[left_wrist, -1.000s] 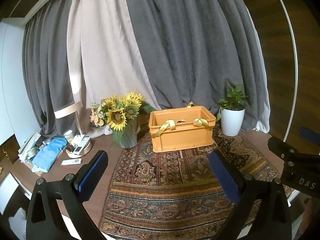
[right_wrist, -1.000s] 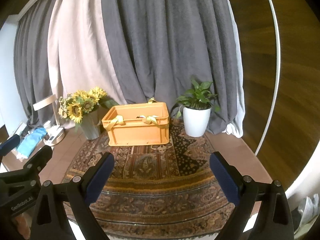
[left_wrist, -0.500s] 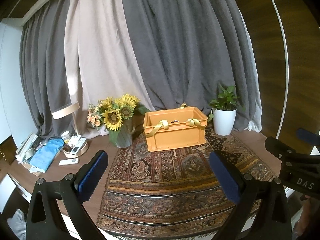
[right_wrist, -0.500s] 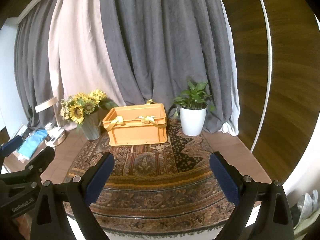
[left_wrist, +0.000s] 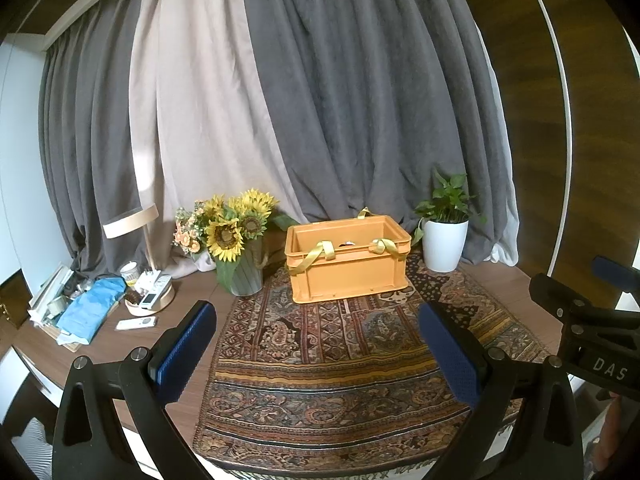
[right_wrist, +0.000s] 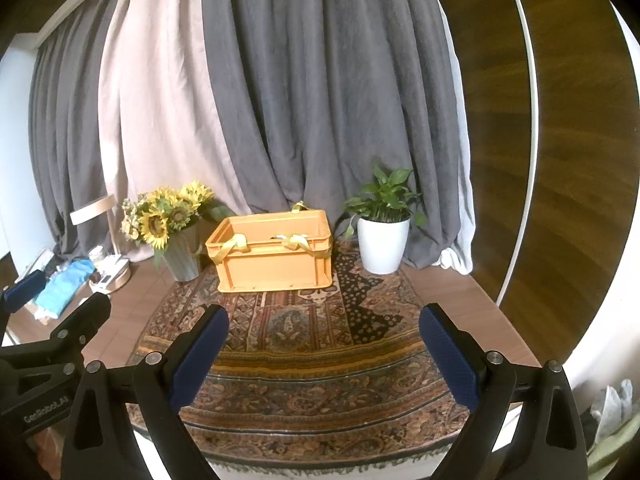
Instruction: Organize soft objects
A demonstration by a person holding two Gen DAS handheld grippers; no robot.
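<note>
An orange plastic crate [left_wrist: 348, 264] [right_wrist: 276, 258] stands at the back of a patterned rug [left_wrist: 340, 360] [right_wrist: 304, 360]. Yellow fabric straps [left_wrist: 316, 256] [right_wrist: 228, 248] hang over its front rim, and something dark and red shows just inside. My left gripper [left_wrist: 316, 344] is open and holds nothing, well in front of the crate. My right gripper [right_wrist: 324, 344] is also open and holds nothing, at a similar distance. Each gripper's black frame shows at the edge of the other's view.
A grey vase of sunflowers [left_wrist: 236, 248] [right_wrist: 172, 228] stands left of the crate, a white potted plant [left_wrist: 444, 236] [right_wrist: 382, 236] to its right. Far left lie a blue cloth [left_wrist: 92, 312], a remote [left_wrist: 136, 323] and a lamp base [left_wrist: 152, 300]. Curtains hang behind.
Both grippers have drawn back and risen, so the crate looks smaller and more of the rug's front edge shows. Both stay open.
</note>
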